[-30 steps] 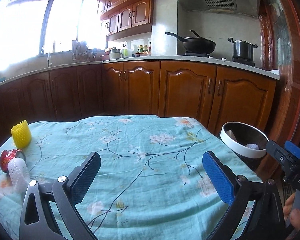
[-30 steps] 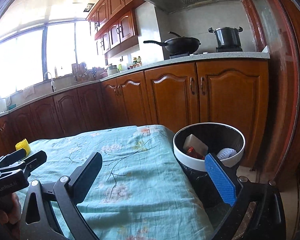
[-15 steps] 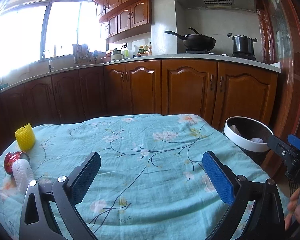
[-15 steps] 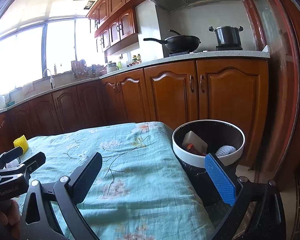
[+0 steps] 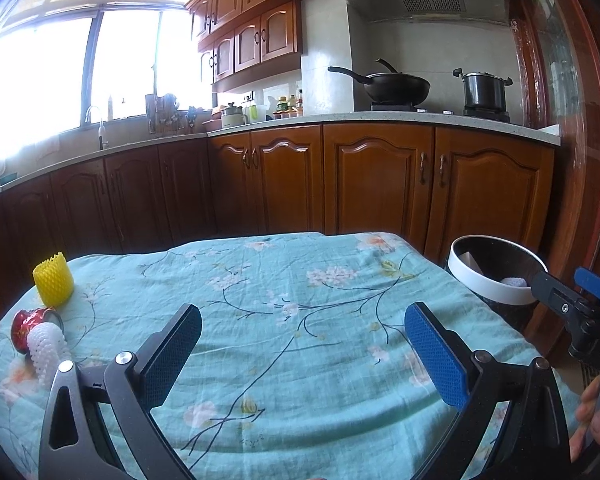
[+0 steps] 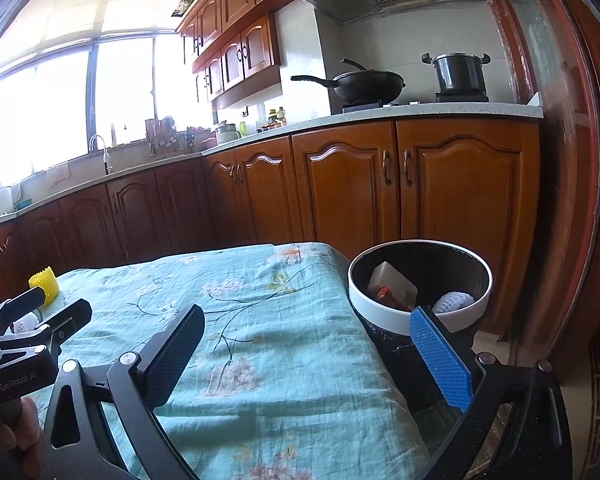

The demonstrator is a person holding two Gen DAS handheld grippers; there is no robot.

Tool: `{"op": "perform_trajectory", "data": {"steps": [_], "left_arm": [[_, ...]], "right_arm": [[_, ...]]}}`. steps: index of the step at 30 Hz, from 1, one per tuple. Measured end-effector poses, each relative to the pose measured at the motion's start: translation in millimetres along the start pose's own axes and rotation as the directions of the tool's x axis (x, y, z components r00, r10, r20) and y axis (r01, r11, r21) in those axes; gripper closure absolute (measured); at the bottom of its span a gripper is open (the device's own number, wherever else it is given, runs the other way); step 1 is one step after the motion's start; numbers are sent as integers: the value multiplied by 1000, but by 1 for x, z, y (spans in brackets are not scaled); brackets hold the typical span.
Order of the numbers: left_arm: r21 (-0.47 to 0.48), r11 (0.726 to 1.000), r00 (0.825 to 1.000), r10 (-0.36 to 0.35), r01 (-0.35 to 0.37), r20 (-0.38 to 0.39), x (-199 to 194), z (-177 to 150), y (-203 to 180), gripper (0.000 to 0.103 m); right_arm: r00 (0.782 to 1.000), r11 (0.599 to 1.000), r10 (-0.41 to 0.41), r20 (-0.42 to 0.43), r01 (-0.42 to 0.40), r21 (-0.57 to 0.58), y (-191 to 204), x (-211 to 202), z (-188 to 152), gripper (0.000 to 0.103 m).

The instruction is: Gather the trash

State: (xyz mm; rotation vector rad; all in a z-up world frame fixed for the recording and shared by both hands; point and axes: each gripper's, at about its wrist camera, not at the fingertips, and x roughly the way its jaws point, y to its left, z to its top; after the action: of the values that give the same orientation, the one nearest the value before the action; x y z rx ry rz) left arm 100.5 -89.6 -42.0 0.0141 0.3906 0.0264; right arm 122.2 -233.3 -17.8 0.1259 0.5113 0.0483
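A yellow foam net sleeve [image 5: 54, 284] stands at the table's far left. A red crushed can [image 5: 28, 322] and a white foam net [image 5: 46, 350] lie just in front of it. My left gripper [image 5: 302, 344] is open and empty over the middle of the floral tablecloth [image 5: 300, 280]. My right gripper [image 6: 306, 346] is open and empty over the table's right edge, beside the white-rimmed trash bin [image 6: 380, 306]. The bin holds a white foam net [image 6: 454, 302], a pale wrapper [image 6: 390, 278] and a red scrap. The bin also shows in the left wrist view [image 5: 478, 284].
Wooden kitchen cabinets [image 5: 372, 180] run behind the table, with a wok [image 5: 396, 86] and a pot [image 5: 484, 90] on the counter. A dark red door frame [image 6: 572, 200] stands right of the bin. The yellow sleeve shows partly in the right wrist view [image 6: 46, 282].
Both grippers have drawn back and tilted up slightly, so the table and bin sit lower and smaller in view. Both stay open and empty. The trash has not moved.
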Motion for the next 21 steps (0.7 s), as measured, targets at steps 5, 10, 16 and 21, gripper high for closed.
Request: {"op": "perform_trajectory", "data": {"steps": [5,10,16,21], "left_arm": [[1,1000,1000,-6,6,2,-1,0,1,1],[-1,1000,1000,-5,5,6,-1,0,4,1],[3,1000,1000,-13,13,0,0,1,5,1],[7,1000,1000,-16,16,-1,0,2,4,1]], "right_arm": [[1000,1000,2,2,-2,-1,0,0,1,0],[1000,1000,1,1,-1,0,0,0,1,0],[1000,1000,2,-1,-2,4,0,-1,1,0],[1000,1000,2,-2,-2,4,0,-1,1,0]]}}
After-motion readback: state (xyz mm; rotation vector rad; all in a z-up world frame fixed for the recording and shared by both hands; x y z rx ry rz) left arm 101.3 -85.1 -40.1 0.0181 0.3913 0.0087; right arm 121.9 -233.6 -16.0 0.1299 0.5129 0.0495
